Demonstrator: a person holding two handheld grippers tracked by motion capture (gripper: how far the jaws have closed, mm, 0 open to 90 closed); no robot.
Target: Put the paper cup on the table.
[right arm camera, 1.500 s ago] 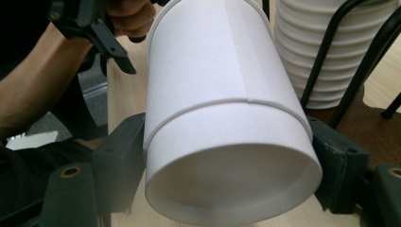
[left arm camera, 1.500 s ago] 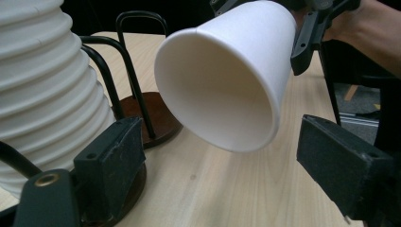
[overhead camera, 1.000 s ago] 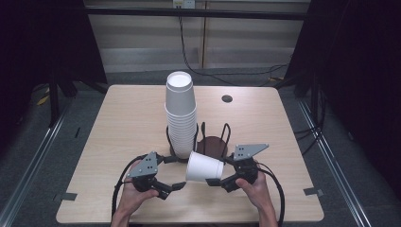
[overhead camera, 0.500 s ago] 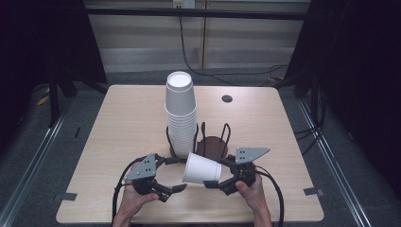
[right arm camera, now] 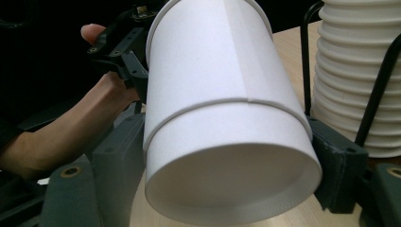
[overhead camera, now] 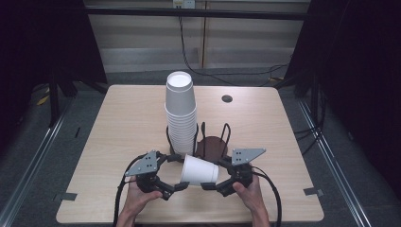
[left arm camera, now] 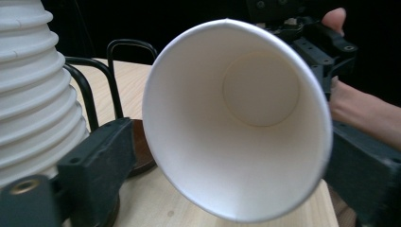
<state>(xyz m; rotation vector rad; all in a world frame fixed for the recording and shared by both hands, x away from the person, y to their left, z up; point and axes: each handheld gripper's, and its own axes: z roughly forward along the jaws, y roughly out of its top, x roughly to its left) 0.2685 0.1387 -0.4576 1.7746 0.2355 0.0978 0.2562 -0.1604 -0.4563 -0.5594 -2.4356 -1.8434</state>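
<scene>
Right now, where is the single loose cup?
In the high view the loose cup lies sideways between the left gripper and right gripper, just before the cup stack.

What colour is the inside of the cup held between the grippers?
Plain white, best seen in the left gripper view, looking into the cup.

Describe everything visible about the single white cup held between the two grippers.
The white paper cup lies on its side above the table's near edge, just in front of the tall cup stack. Its open mouth faces the left gripper, and its flat recessed base faces the right gripper, whose jaws press its sides near the base. The left gripper's jaws flank the rim; contact there is unclear. It looks empty and clean inside, with a side seam and a second nested rim, so possibly two cups.
</scene>
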